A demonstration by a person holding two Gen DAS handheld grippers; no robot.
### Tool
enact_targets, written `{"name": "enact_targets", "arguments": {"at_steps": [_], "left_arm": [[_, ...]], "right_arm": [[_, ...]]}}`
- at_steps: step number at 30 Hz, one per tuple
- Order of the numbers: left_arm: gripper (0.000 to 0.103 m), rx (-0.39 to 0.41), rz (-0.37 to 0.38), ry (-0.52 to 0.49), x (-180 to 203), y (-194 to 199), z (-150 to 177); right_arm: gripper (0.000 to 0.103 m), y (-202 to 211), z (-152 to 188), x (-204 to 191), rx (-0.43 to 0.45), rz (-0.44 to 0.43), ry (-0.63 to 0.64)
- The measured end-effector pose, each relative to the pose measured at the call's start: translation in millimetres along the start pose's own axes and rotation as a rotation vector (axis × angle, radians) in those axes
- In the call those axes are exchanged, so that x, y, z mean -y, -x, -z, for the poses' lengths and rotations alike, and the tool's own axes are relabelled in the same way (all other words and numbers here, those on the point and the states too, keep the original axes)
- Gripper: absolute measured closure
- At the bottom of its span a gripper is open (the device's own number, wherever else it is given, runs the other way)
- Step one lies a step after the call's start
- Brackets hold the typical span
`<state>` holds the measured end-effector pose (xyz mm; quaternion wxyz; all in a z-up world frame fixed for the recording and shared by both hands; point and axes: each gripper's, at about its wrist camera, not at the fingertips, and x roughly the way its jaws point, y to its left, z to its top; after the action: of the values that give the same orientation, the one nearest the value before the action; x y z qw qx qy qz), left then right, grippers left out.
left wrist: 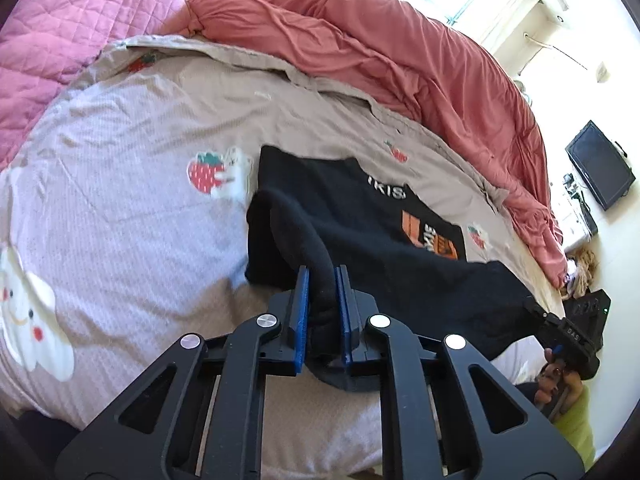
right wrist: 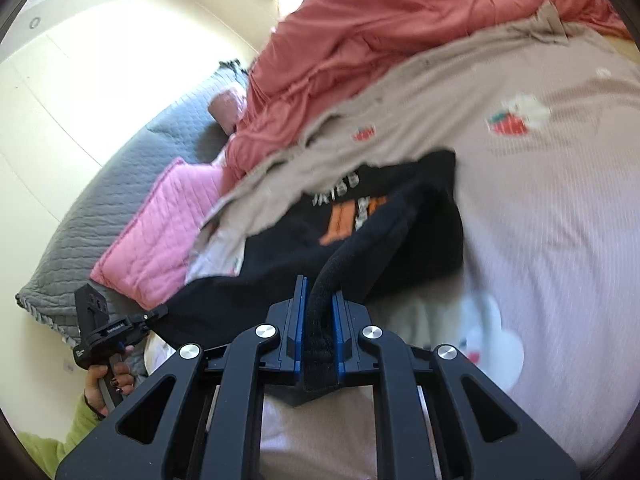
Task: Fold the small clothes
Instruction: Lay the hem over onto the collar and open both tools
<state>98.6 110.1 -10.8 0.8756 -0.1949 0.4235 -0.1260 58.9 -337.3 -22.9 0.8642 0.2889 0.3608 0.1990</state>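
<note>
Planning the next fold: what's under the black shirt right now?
The black shirt lies on the strawberry-print bedsheet. Both grippers, left and right, pinch its near hem. Anything beneath the shirt is covered.

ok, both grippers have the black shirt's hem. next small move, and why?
Probably carry both hems forward over the print and lay them near the far edge. The left gripper and right gripper are each shut on a bunched fold of the black shirt, lifted off the bedspread, while its far half with the orange print lies flat.
</note>
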Motion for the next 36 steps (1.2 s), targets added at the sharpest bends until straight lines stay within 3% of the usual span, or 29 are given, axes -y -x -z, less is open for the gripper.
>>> {"name": "enact_targets", "arguments": {"at_steps": [11, 16, 20, 22, 24, 25, 26, 29, 31, 32, 36], "left_arm": [[0.099, 0.078, -0.009, 0.060, -7, -25, -69], [0.099, 0.054, -0.067, 0.066, -13, -63, -91], [0.098, 0.002, -0.111, 0.088, -22, -99, -88], [0.097, -0.014, -0.147, 0.082, -26, -113, -85], [0.093, -0.019, -0.181, 0.074, -27, -120, -78], [0.085, -0.012, -0.190, 0.059, -25, -119, -73], [0.077, -0.006, -0.188, 0.051, -24, -117, -69], [0.069, 0.037, -0.173, 0.035, -15, -97, -50], [0.067, 0.077, -0.188, 0.005, -6, -80, -36], [0.066, 0.085, -0.192, -0.006, -2, -75, -30], [0.066, 0.027, -0.176, -0.084, 18, -72, 1]], "right_arm": [[0.093, -27, -68, 41, 0.120, 0.042, -0.105], [0.093, -58, -88, 71, 0.109, 0.106, -0.139], [0.090, -83, -88, 97, 0.065, 0.185, -0.144], [0.085, -88, -85, 110, 0.035, 0.191, -0.189], [0.068, -85, -86, 115, 0.033, 0.176, -0.220], [0.064, -82, -87, 113, 0.036, 0.168, -0.216], [0.064, -79, -89, 111, 0.040, 0.167, -0.207], [0.063, -64, -95, 94, 0.063, 0.179, -0.141], [0.050, -58, -96, 77, 0.054, 0.206, -0.054], [0.048, -56, -95, 67, 0.048, 0.222, -0.002], [0.048, -65, -78, 20, -0.043, 0.227, 0.254]]}}
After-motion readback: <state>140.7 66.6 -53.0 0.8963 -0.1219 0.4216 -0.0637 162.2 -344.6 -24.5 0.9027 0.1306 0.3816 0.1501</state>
